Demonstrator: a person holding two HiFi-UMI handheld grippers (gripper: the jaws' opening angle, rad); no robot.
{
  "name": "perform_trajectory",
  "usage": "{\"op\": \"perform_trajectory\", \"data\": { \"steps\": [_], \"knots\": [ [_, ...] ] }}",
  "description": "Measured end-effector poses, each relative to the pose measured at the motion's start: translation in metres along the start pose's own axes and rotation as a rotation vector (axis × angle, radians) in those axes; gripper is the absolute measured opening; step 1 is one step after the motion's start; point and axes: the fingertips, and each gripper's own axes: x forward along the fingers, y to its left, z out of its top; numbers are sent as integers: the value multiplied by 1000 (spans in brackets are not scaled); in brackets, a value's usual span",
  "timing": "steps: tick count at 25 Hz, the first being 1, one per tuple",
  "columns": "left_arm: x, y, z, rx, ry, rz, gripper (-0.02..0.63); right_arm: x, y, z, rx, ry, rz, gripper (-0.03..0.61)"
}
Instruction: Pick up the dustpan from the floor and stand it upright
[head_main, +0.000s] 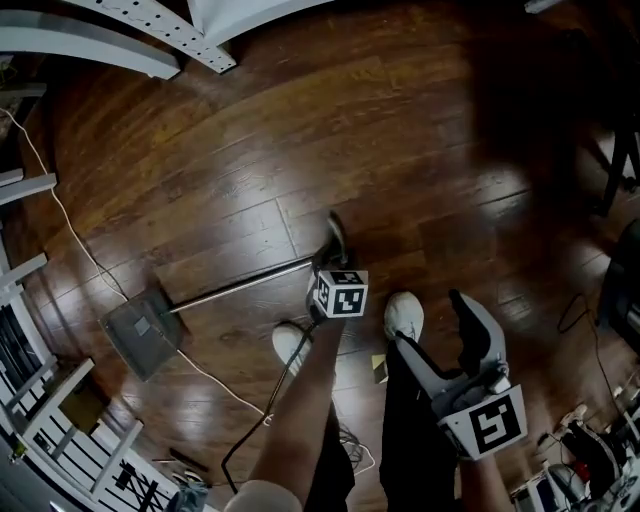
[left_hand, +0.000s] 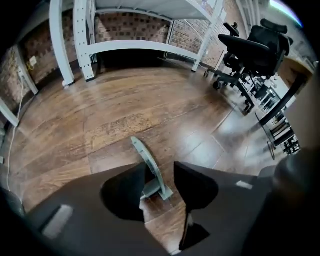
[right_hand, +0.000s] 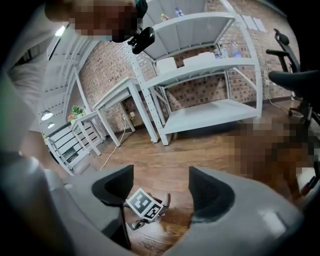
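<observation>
**Two grippers open, dustpan flat on the floor**

The dustpan (head_main: 140, 335) lies flat on the wood floor (head_main: 400, 130). Its pan is at the left of the head view, and its handle (head_main: 240, 287) runs right to a grip (left_hand: 150, 170). The left gripper (left_hand: 160, 184) is low over that grip. Its jaws are apart with the grip between them, close against the left jaw and clear of the right one. The right gripper (right_hand: 160, 187) hangs nearer the person, jaws wide and empty.

Beyond the handle the floor is open up to the shelf (left_hand: 125, 47) legs. White rails crowd the pan's left edge. A cable (head_main: 70, 235) runs past the pan, and the shoes (head_main: 403, 315) stand just beside the handle. A chair (left_hand: 250, 50) stands well off to the right.
</observation>
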Motion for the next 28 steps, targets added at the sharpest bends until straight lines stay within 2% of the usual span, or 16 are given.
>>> {"op": "perform_trajectory", "data": {
  "steps": [2,5,9,13,16,19,22,28],
  "knots": [
    [14,6,-5,21,2,43,135,0,-1,-5,19,1,-12,334],
    [23,4,-11,18,17,43,91,-2,3,-9,-4,16,-2,334],
    [-8,-6,4,-100,1,-30,67,-11,9,2,-20,7,4,334],
    [-112,-10,33,-132,-36,-60,66,-44,47,56,-8,-1,19,334],
    [-216,-15,63,-191,-69,-90,64,-80,88,122,-14,-15,44,334],
    [-309,-24,96,-250,-111,-150,65,-108,129,188,-60,-48,89,334],
    [-388,-28,131,-265,-179,-223,67,-129,167,246,-81,-111,122,334],
    [-507,-35,183,-290,-294,-348,77,-172,218,313,-116,-165,121,334]
  ]
}}
